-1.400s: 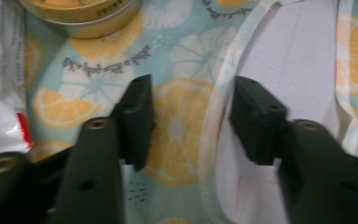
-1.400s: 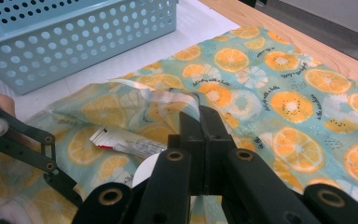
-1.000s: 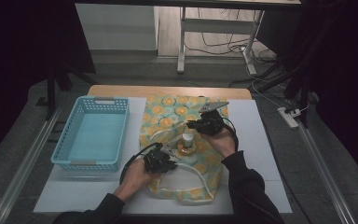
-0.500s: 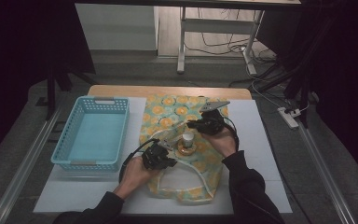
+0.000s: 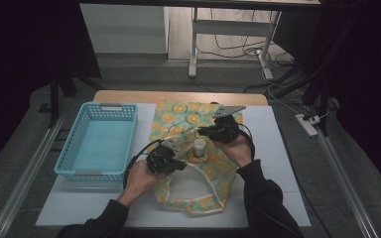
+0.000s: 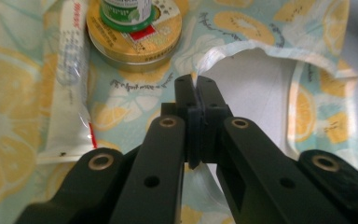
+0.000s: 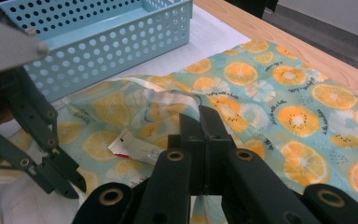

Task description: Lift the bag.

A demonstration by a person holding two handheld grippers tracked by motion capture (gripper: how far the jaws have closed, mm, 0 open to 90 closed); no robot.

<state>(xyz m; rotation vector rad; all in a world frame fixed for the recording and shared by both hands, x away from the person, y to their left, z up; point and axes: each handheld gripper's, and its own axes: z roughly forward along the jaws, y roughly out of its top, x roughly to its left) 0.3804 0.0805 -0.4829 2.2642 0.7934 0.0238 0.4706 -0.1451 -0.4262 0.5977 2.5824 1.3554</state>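
High view first: a white surface carries a light-blue perforated basket on the left and, just beside it, a cloth bag printed with orange slices, lying flat with its mouth and handles towards the person. On the bag rest a round gold tin with a small white-capped bottle standing on it, and a flat white tube lies right next to the tin. The left tool sits at the near-left part of the bag; in the left gripper view its jaws are closed on the bag's white-lined rim, a thin fold of cloth pinched between them. The right tool is at the bag's far-right side beyond the bottle, and in the right gripper view its jaws are likewise closed, with the hem of the bag caught at their tips. The step in hand looks like opening or lifting the bag by two points on its rim, probably to gather or shift the loose things on top. The next move seems to call for raising both grips evenly, since a lopsided pull could tip the bottle off the tin.
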